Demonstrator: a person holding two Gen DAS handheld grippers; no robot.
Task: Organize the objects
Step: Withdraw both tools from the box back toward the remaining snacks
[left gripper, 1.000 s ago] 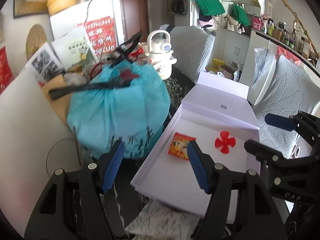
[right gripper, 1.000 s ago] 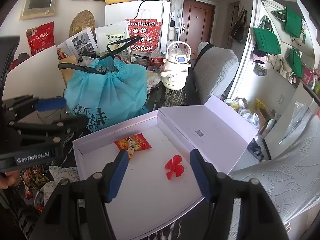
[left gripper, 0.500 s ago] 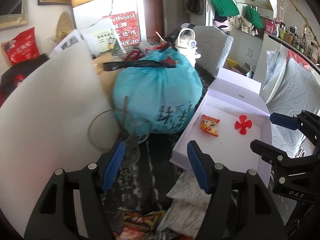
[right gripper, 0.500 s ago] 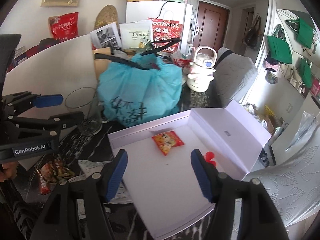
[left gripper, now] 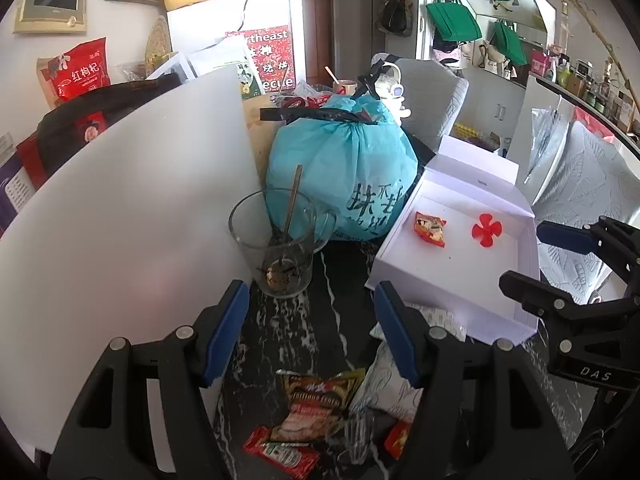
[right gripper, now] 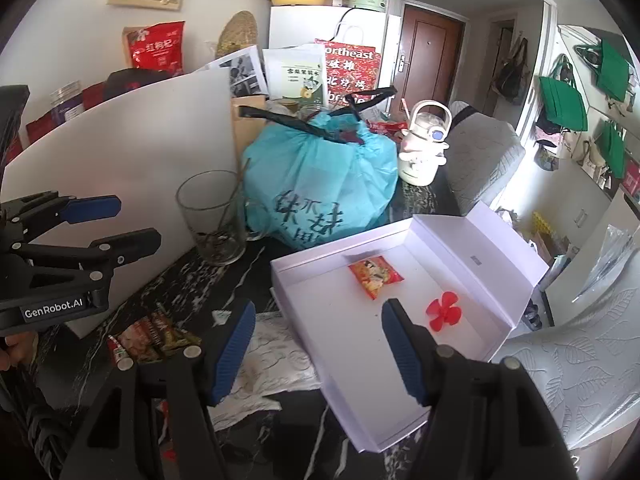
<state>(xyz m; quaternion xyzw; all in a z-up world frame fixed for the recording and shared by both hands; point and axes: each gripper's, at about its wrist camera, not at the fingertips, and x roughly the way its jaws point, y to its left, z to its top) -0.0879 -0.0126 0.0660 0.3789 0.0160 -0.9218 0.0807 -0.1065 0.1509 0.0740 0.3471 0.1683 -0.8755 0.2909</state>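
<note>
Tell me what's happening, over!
Left gripper open, empty. Right gripper open, empty. Snack packets loose on table, white box waiting. Glass cup close ahead.

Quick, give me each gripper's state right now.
Left gripper: open, holding nothing.
Right gripper: open, fingers apart and widening a little, holding nothing.
</note>
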